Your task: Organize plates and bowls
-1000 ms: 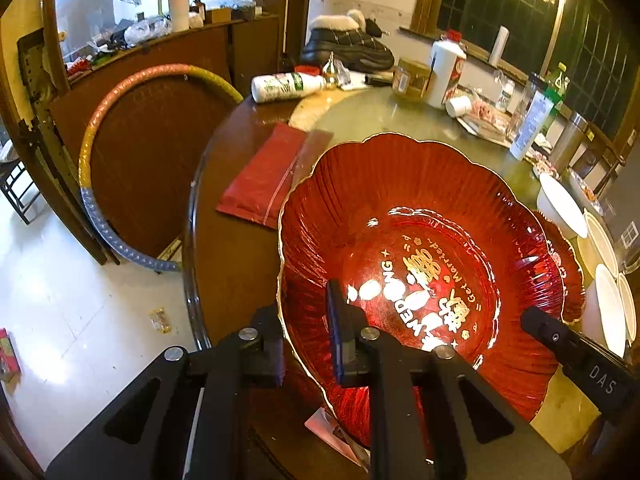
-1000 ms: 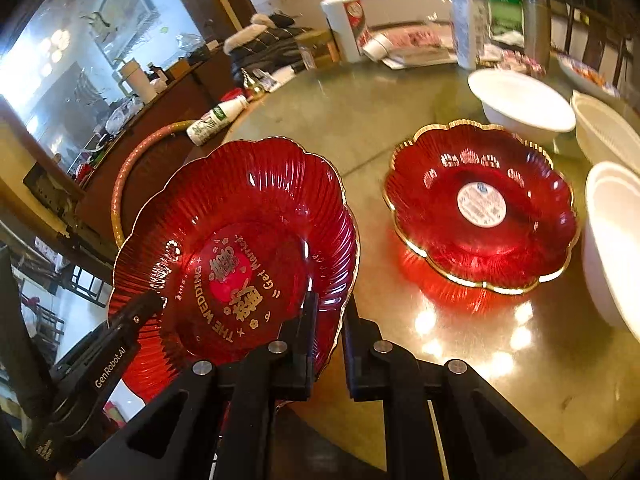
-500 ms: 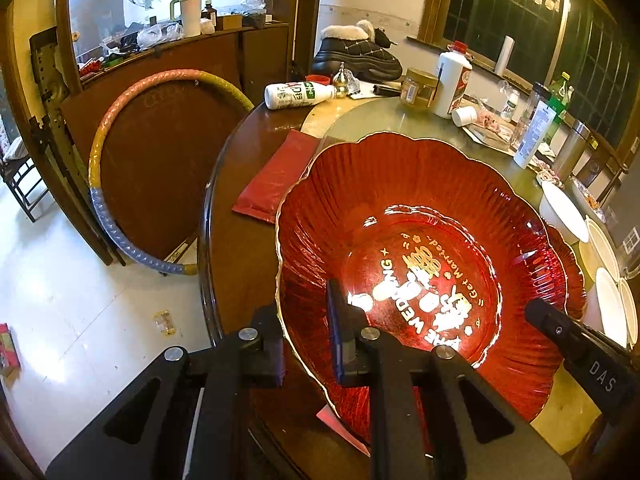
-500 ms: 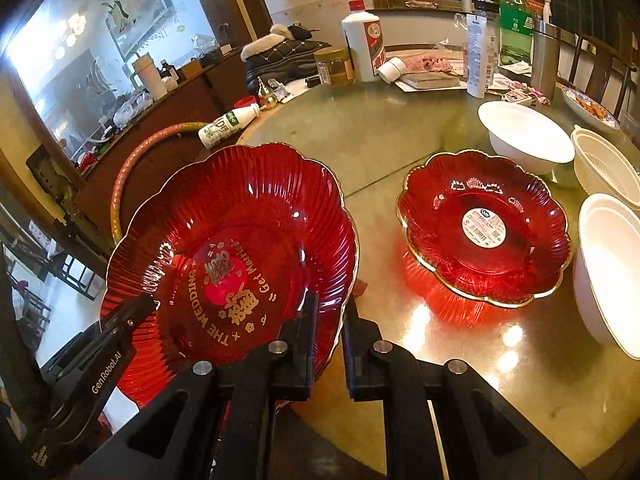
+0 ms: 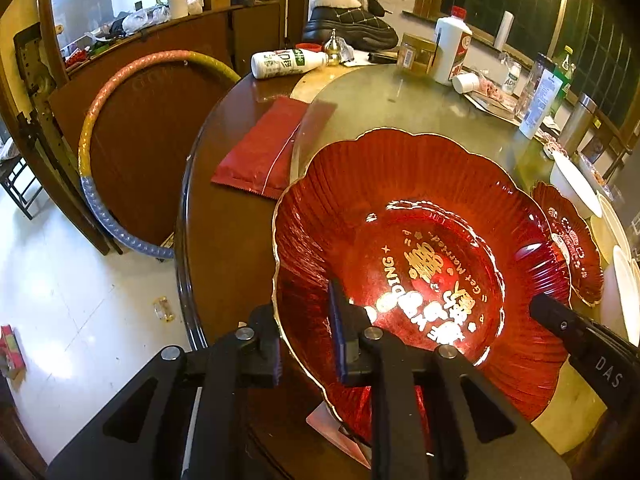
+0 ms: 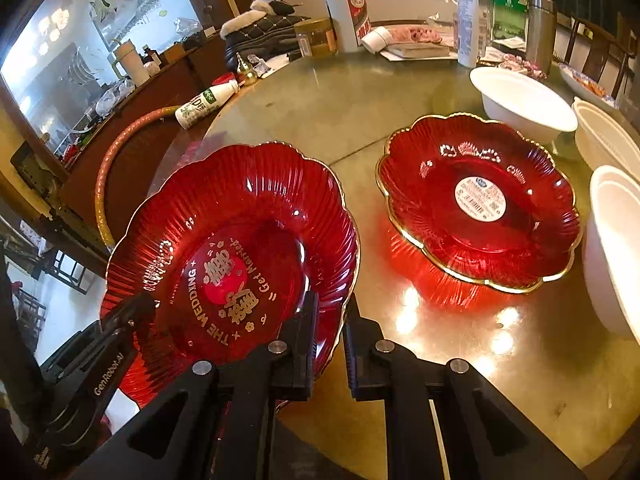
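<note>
Left gripper [image 5: 302, 304]: clamped on the near rim of the large red plate [image 5: 420, 208], one finger inside the bowl of it, one outside.
Right gripper [image 6: 330, 308]: pinched on the opposite rim of that plate, rim between the fingers; just eased open a touch at the jaws, yet by the look of it not let go.
Large red plate: held between both grippers, tilted, at 10 o'clock in the right wrist view; partly over the table [image 6: 320, 100], far-left part past its edge. Whether it rests on the table, cannot tell.
Small red plate [image 6: 480, 200]: flat on the table at 2 o'clock from the right gripper, just beside the large one, not touching.
White bowls [image 6: 524, 100]: beyond and right of the small plate, from 1 to 3 o'clock.
Key relation: target stack spot probably the small plate, toward 2 o'clock; right hand nearer, left hand on the far side.
Axis: near-round plate, no long axis; line between the two grips runs roughly 9 to 3.
Likely step: carrying or setting down the large plate.
Risk: glossy rim slipping from a loosened pinch.
</note>
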Motion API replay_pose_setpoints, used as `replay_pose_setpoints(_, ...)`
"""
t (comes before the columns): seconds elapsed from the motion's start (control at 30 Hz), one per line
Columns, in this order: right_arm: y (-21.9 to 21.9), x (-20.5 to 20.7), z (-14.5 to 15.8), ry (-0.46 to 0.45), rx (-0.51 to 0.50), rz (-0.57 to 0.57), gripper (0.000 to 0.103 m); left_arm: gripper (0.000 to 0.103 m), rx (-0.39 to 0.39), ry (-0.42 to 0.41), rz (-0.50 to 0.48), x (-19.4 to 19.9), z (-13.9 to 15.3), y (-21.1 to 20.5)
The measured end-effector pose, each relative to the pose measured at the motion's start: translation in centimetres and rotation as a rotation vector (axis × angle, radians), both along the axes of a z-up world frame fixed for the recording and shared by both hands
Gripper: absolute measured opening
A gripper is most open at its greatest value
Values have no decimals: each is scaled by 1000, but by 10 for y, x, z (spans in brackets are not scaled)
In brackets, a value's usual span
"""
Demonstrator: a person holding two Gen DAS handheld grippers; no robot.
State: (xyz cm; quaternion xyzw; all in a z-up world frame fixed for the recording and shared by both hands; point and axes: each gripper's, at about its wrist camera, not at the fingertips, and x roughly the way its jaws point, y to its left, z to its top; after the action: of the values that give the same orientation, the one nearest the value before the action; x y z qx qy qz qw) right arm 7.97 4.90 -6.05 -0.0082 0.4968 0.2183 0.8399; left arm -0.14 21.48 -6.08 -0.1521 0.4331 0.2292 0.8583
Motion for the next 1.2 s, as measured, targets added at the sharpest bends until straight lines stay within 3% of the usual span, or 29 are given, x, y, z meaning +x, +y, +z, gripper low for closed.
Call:
replay_pose_setpoints(0.07,0,-1,1,3,2,6,16,19,-3,12,1,0,0,-1)
replay_pose_setpoints(0.13,-2,-2,2,8,17,4,23,29,-29,30,-4,0,0,1)
replay_pose_setpoints(0.2,-8,-4,4,10,42,7,45,38,-22,25,13,-3,4,3)
replay_pose_setpoints(0.33,-30,-7,10,7,116,-7,51,43,-15,-79,127,-20,26,11)
replay_pose_setpoints(0.4,-49,-8,12,8,162,-36,51,63,-25,-151,160,-25,43,8)
replay_pose_setpoints(0.5,-91,-3,12,14,255,-140,51,67,14,-205,92,-16,66,-16)
replay_pose_setpoints(0.6,-126,8,6,47,304,-233,53,74,9,-220,-100,12,86,-56)
replay_pose_setpoints(0.7,-146,16,-1,85,330,-282,53,74,-15,-173,-278,57,97,-91)
replay_pose_setpoints(0.83,-155,30,-1,85,329,-312,53,74,-86,-21,-419,121,86,-124)
replay_pose_setpoints(1.1,-164,54,-8,117,328,-329,50,74,-67,195,-466,192,40,-142)
replay_pose_setpoints(1.2,-170,61,-13,126,333,-337,50,74,-146,231,-449,199,26,-138)
